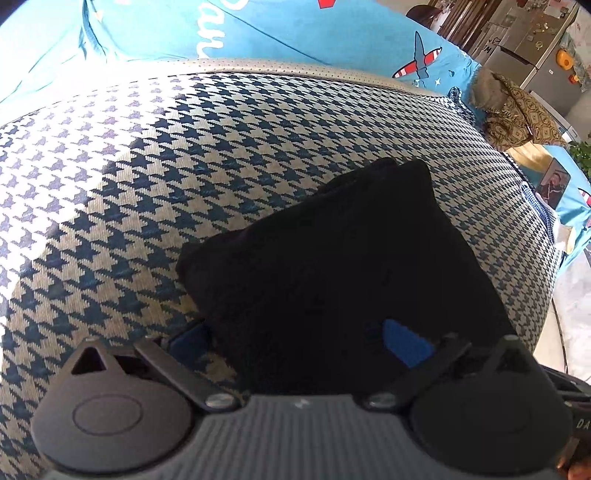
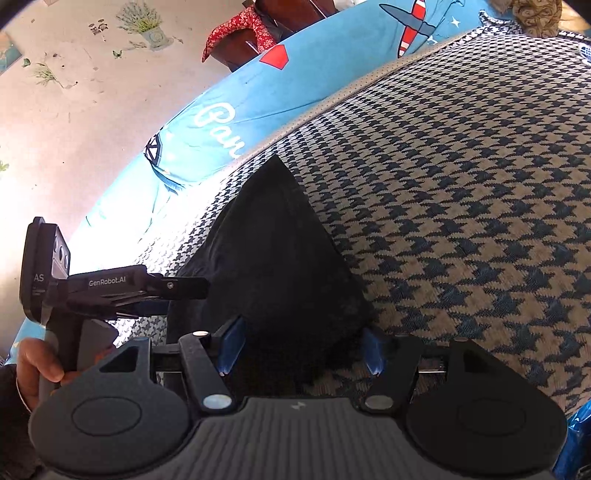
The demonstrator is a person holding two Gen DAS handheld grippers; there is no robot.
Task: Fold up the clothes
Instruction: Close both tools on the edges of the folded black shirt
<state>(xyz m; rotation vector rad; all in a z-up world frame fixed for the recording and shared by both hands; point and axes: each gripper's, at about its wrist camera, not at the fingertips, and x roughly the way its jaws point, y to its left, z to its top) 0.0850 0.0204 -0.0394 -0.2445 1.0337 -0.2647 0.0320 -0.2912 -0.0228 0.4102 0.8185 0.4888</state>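
Two grippers work here: the left gripper (image 1: 295, 339) and the right gripper (image 2: 301, 350), each with blue pads and jaws spread wide, released, straddling the near edge of one black garment (image 1: 332, 266). It is folded into a thick, compact rectangle with layered edges, too dark to show detail. It lies on a houndstooth cover (image 1: 147, 177). Beyond the garment is one blue sheet (image 1: 295, 29) printed with aeroplanes. One hand (image 2: 37, 365) grips the left gripper's handle.
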